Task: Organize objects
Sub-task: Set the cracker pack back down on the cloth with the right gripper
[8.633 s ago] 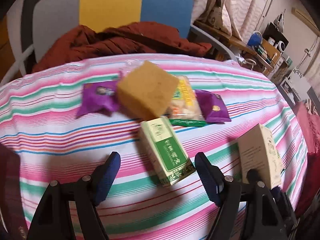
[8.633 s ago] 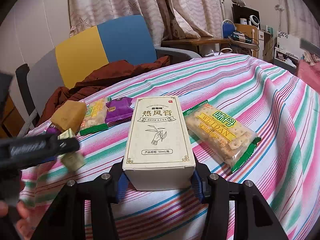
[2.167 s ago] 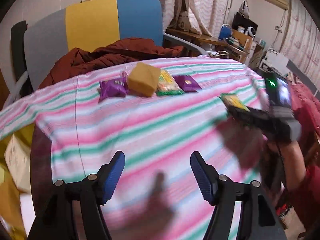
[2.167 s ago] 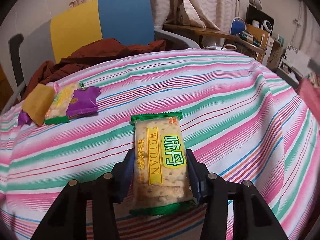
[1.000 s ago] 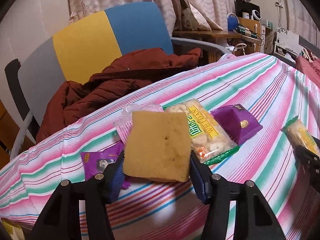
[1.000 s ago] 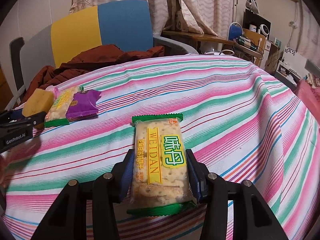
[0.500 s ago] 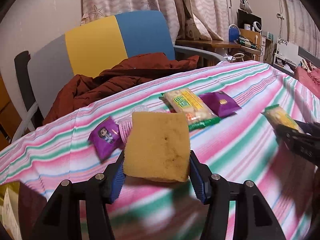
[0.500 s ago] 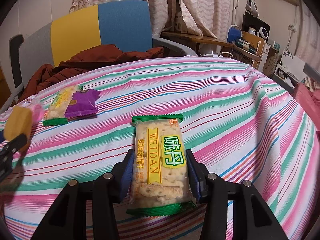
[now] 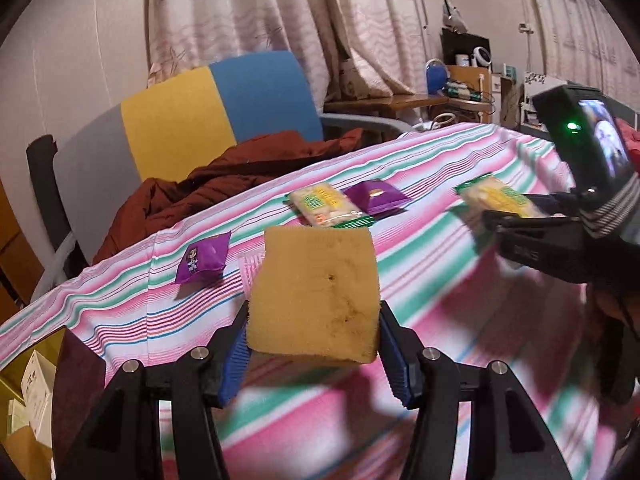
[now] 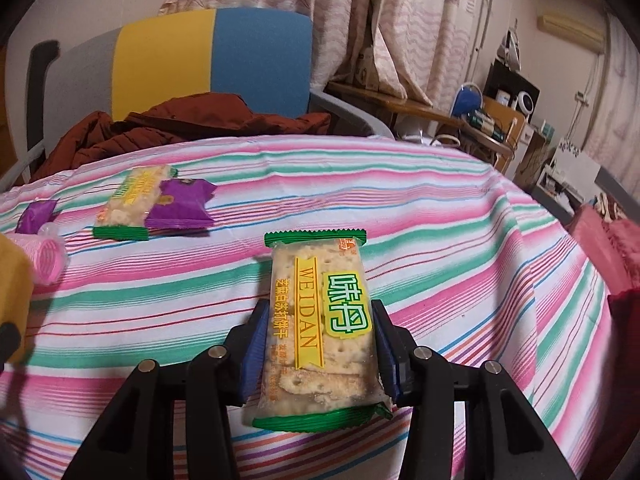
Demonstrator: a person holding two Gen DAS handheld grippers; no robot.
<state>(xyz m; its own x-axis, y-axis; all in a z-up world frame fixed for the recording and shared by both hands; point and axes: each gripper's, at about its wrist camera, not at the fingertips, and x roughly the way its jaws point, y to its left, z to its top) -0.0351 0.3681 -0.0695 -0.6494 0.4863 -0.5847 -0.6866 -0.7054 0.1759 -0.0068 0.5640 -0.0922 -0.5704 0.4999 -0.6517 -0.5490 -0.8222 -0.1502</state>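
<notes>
Presently: left gripper (image 9: 313, 350) clamped on a yellow sponge (image 9: 314, 294), held above the striped tablecloth (image 9: 420, 272). Right gripper (image 10: 318, 350) clamped on a cracker packet (image 10: 320, 324). On the cloth: second cracker packet (image 10: 132, 200) touching a purple sachet (image 10: 180, 204); another purple sachet (image 9: 203, 258) apart.

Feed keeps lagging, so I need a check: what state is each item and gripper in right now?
Left gripper: shut on sponge.
Sponge: held, lifted.
Right gripper: shut on cracker pack.
Cracker pack: held.
Second cracker pack: lying flat on tablecloth.
Purple packet: overlapping it.
</notes>
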